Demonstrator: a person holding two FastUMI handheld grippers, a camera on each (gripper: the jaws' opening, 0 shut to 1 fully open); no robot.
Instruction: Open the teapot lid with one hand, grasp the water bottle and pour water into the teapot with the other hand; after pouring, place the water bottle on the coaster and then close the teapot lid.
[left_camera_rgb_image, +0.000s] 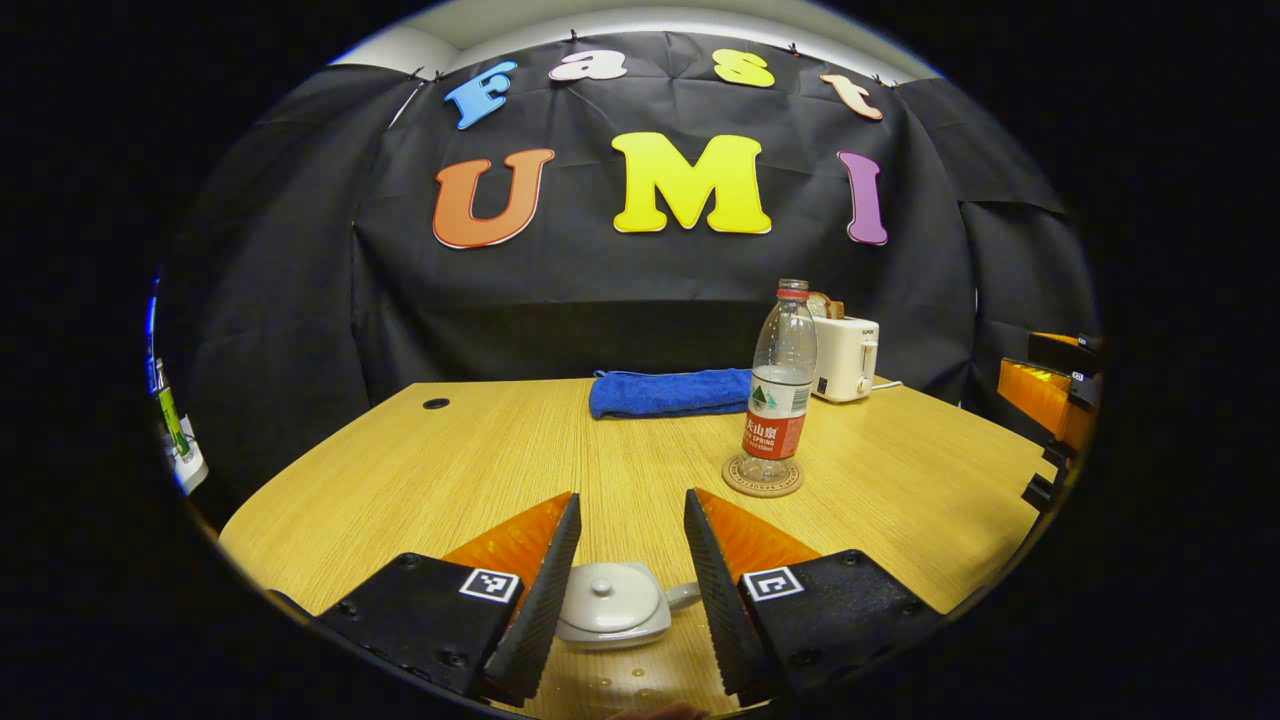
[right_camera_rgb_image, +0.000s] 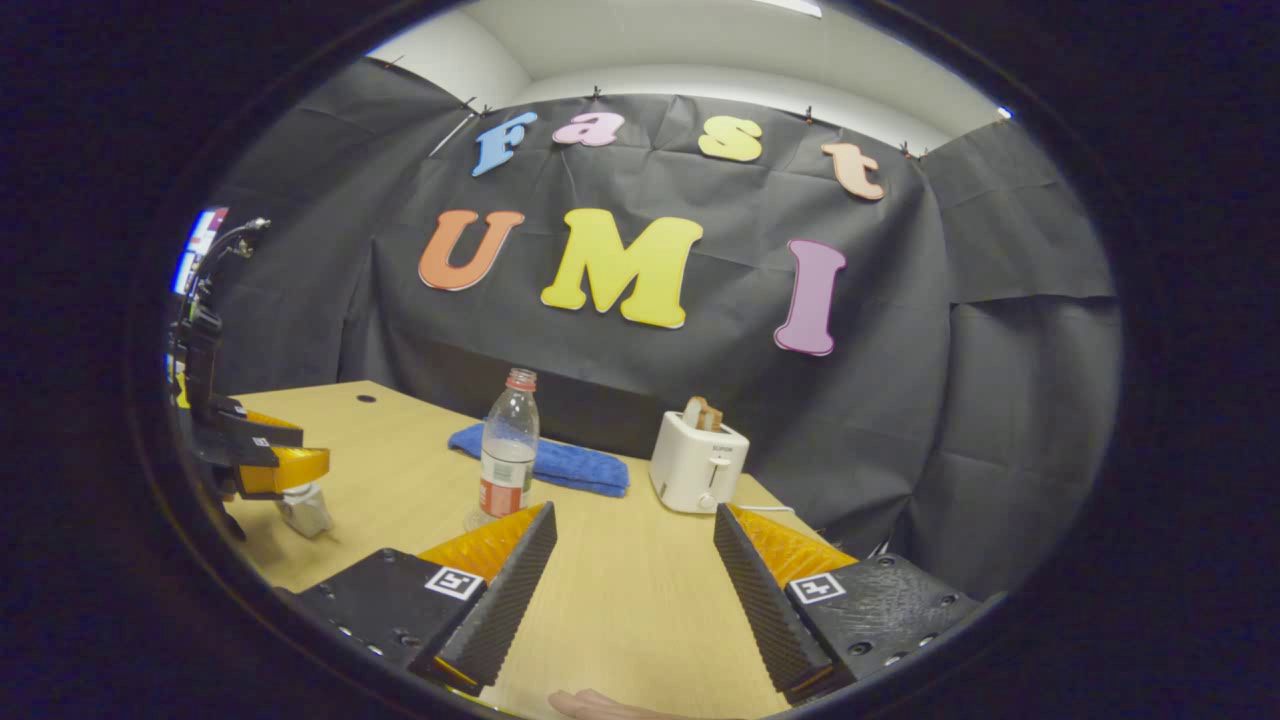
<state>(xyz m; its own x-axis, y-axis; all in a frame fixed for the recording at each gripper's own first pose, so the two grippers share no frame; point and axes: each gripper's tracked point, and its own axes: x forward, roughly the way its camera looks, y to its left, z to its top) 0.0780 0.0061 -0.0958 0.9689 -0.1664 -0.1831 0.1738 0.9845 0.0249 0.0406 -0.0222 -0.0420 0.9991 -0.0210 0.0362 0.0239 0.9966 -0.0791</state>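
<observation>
The left gripper (left_camera_rgb_image: 632, 525) hangs low over the wooden table (left_camera_rgb_image: 480, 450) with its jaws spread wide and nothing between them. Directly below and between its fingers sits the white teapot (left_camera_rgb_image: 612, 602), lid (left_camera_rgb_image: 606, 587) seated on top with its small knob up, a stub of the pot poking out toward the right finger; neither finger touches it. A few water drops glint on the wood just in front of the pot. Farther out, ahead and a little to the right, the water bottle (left_camera_rgb_image: 781, 385) stands upright on a round coaster (left_camera_rgb_image: 763, 478), red cap on, partly filled. Behind it lie a folded blue towel (left_camera_rgb_image: 670, 392) and a white toaster (left_camera_rgb_image: 846, 357) with bread in its slot, both near the table's back edge.

The right gripper (right_camera_rgb_image: 634, 540) is held off to the side, jaws likewise wide apart and empty, over bare tabletop. From there the bottle (right_camera_rgb_image: 508, 442) stands beyond its left finger, well apart from it, with the towel (right_camera_rgb_image: 560, 462) and toaster (right_camera_rgb_image: 698, 460) behind. At the far left of the right gripper view, the left gripper (right_camera_rgb_image: 265, 458) hovers just above the teapot (right_camera_rgb_image: 304, 508).
</observation>
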